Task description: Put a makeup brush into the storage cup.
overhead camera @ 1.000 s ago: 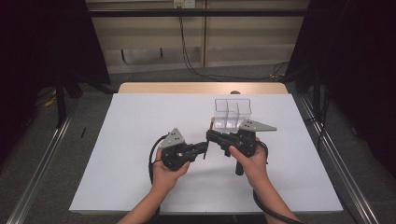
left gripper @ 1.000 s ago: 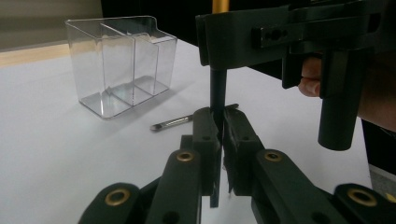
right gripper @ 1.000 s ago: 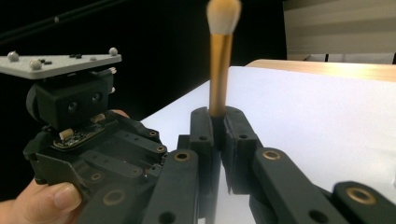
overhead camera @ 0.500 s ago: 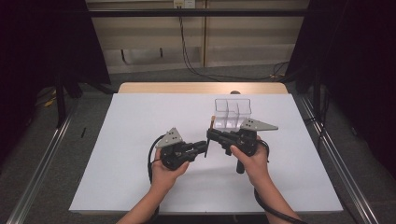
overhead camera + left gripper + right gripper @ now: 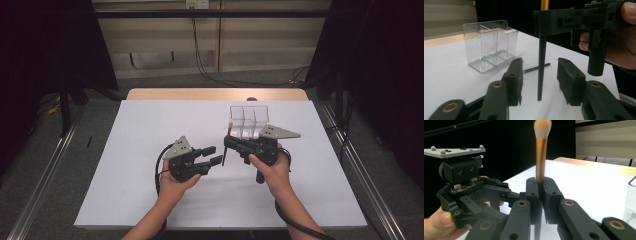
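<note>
Counter (image 5: 125, 200): spans the middle of the high view.
Divided container (image 5: 249, 121): on the counter, upper right of centre, behind the right gripper (image 5: 226, 148).
Brush (image 5: 228, 142): upright between the right gripper's jaws, in front of and left of the container.
Left gripper (image 5: 215, 154): left of centre, jaws toward the brush from the left, apart from it.
Second stick (image 5: 535, 68): flat on the counter, behind the brush handle in the left gripper view.
</note>
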Action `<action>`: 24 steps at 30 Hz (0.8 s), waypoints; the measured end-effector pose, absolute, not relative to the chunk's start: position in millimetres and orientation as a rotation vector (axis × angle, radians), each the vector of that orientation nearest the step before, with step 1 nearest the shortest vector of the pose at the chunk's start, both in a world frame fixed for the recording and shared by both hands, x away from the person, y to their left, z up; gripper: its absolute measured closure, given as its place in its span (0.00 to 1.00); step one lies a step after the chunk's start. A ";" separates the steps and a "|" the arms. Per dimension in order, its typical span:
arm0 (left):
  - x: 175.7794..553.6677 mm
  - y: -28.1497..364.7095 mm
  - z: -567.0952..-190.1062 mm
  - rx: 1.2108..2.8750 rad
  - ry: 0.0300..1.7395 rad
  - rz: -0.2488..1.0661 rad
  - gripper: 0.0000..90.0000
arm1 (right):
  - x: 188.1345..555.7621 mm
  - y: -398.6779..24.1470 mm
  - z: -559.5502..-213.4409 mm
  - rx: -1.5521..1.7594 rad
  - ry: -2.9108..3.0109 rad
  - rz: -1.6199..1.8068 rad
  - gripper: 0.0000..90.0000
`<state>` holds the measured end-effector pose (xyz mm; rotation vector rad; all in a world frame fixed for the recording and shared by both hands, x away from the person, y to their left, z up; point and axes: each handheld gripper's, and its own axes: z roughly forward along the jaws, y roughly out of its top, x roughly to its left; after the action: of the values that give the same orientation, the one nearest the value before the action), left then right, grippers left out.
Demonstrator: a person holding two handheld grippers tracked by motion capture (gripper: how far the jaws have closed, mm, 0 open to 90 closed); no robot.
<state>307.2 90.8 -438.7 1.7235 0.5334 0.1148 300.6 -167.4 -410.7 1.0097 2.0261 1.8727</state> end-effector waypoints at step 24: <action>309.1 98.3 -439.3 1.730 0.506 0.144 0.03 | 299.8 -178.2 -404.9 0.979 2.021 1.849 0.93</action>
<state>309.1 98.3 -439.3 1.7297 0.5057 0.1440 299.8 -178.2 -404.9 0.9794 2.0214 1.8486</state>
